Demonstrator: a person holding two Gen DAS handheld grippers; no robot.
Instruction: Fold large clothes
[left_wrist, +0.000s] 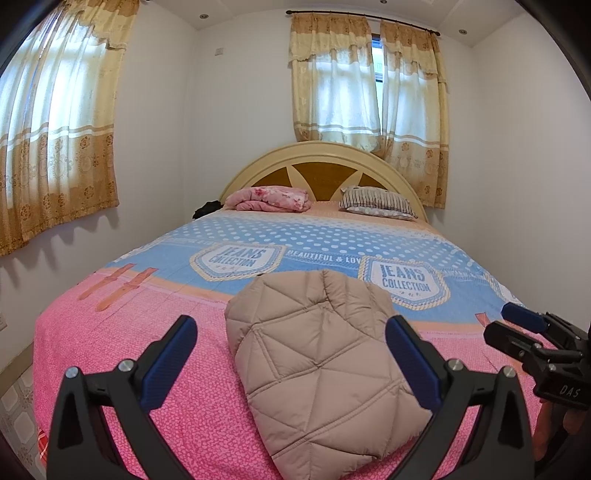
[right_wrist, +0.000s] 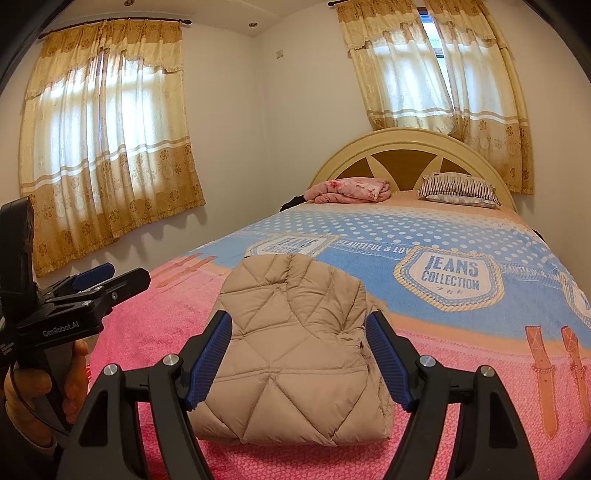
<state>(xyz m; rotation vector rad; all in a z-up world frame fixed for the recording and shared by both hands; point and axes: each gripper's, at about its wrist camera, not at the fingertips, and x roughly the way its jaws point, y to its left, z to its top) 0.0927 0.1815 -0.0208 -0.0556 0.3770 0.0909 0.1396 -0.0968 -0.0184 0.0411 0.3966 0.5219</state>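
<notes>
So: beige quilted puffer jacket (left_wrist: 317, 354), folded into a compact bundle, lies on the pink-and-blue printed bedspread (left_wrist: 122, 332) near the foot of the bed. Left gripper (left_wrist: 291, 363) is spread wide, blue-padded fingers (left_wrist: 170, 363) empty, nothing pinched; the bundle sits straight ahead of it and shows between its two fingers, though whether it touches them I cannot tell. Right gripper (right_wrist: 299, 360) is likewise wide apart and empty, with the same bundle (right_wrist: 295, 354) just ahead between its finger pads (right_wrist: 208, 363). In the right wrist view the left gripper (right_wrist: 99, 280) sits off to the left, held by a hand (right_wrist: 40, 391). Far beyond both claws, at the cream arched wooden headboard (left_wrist: 321, 162): a folded pink floral blanket (left_wrist: 269, 199) and a striped pillow (left_wrist: 376, 203). Yellow patterned curtains (right_wrist: 107, 133) hang on the windows.
</notes>
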